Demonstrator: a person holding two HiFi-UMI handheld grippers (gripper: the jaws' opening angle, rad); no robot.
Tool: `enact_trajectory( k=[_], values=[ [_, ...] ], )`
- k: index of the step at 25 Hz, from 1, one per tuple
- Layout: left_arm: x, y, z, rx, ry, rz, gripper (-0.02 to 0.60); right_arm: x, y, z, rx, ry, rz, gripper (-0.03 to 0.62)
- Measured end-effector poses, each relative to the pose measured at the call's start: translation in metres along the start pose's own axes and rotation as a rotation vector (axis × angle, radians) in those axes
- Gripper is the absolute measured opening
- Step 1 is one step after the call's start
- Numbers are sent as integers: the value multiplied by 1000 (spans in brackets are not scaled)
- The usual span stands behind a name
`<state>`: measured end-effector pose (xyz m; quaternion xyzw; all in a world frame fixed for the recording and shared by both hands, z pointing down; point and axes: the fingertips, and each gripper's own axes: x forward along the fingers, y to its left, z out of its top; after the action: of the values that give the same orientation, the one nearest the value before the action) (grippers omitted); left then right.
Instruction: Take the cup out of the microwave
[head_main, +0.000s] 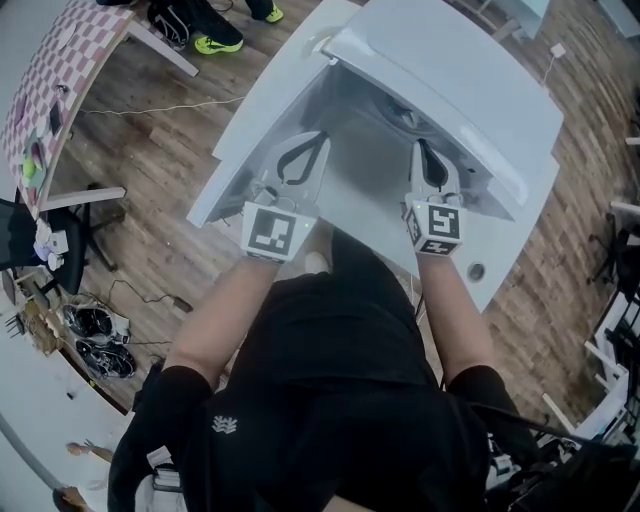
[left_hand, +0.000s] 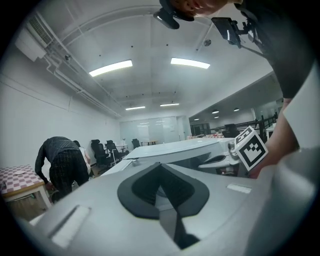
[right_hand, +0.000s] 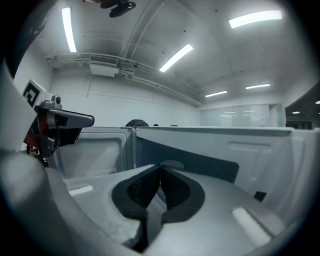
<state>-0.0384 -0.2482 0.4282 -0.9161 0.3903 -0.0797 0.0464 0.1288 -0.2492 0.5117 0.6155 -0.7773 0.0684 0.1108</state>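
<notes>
White microwave (head_main: 450, 85) seems open; left claw (head_main: 318, 140) and right claw (head_main: 421, 148) are each pressed together, empty, just before its mouth. Spread one wide, then go in level to straddle the cup. No view shows the cup; likely inside, deep in the microwave

We are looking steeply down from the head at the microwave (head_main: 450, 90); left hand-held gripper (head_main: 320, 138) and right hand-held gripper (head_main: 420, 146) cameras are facing it closely.
</notes>
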Motion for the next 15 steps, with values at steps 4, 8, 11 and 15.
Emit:
enact_trajectory(
  k=[4, 8, 11, 15],
  values=[
    [14, 2, -11, -8, 23, -16, 2, 18, -6, -16, -13, 17, -7, 49],
    [28, 1, -23, -6, 50, -41, 3, 39, -13, -32, -27, 52, -14, 145],
    [36, 2, -31, -16, 51, -49, 2, 54, -18, -41, -37, 69, -20, 252],
    [46, 4, -41, -28, 44, -46, 3, 68, -17, -50, -31, 66, -10, 301]
  ],
)
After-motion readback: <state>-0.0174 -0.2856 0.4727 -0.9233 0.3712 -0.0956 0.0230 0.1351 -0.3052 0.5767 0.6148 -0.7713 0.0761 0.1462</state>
